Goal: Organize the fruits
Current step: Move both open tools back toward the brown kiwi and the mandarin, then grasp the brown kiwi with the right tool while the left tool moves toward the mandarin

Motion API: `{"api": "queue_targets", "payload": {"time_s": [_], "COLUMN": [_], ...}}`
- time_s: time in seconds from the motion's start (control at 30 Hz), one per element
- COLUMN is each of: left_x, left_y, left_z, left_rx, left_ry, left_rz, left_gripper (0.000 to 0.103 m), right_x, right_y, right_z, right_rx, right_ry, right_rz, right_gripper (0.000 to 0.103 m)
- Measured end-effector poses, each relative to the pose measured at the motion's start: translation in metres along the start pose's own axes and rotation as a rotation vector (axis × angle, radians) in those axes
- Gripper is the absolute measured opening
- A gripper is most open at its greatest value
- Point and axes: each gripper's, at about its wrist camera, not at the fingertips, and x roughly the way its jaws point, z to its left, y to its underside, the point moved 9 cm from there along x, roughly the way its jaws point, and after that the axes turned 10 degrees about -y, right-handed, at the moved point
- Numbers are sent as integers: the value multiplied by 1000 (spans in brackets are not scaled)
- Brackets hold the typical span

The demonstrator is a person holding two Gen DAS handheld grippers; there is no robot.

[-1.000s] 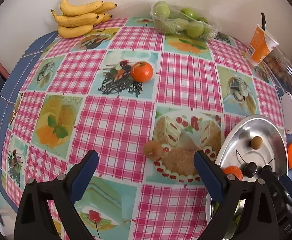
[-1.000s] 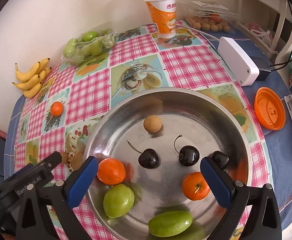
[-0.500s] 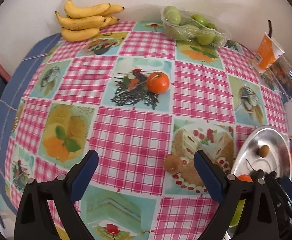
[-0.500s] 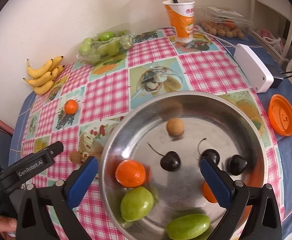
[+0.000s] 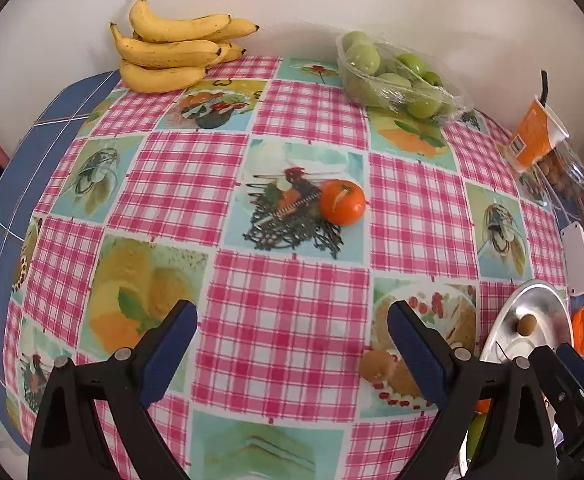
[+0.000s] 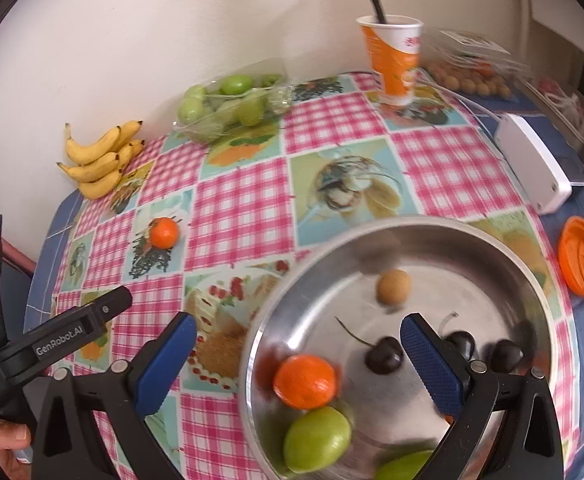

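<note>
I am between picks. My left claw hangs released and empty over the tabletop; my right claw hangs released over the near rim of the steel bowl. One tangerine lies loose, well apart from the bowl on its far left, and a small brown fruit sits just left of the bowl. Next, I judge, my left claw must straddle one and clench.

Bare checked cloth fills the frame's centre ahead of the wide-open left gripper. An orange sits centre-right, a small brown fruit just beside the lower-right finger. Bananas and bagged green fruit line the top edge; the steel bowl crowds the lower right.
</note>
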Motion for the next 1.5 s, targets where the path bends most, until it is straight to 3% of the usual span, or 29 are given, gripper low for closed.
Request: {"api": "queue_targets", "payload": {"time_s": [0.2, 0.6, 0.9, 1.4, 1.5], "left_x": [3, 13, 32, 44, 45], "left_y": [-12, -5, 14, 26, 25], "left_z": [19, 62, 76, 82, 80], "left_rx": [-53, -256, -207, -214, -210], "left_ry": [5, 55, -65, -62, -56], "left_rz": [-36, 52, 114, 173, 166], "left_gripper": [96, 97, 97, 97, 97], "right_x": [11, 49, 76, 91, 95], "right_y": [-11, -12, 9, 31, 37], "right_z": [25, 86, 104, 105, 106], "right_rx": [-41, -115, -161, -171, -186], "right_ry": [-12, -82, -90, -103, -103], "right_rz": [5, 81, 161, 234, 254], "right_gripper": [103, 103, 103, 102, 94]}}
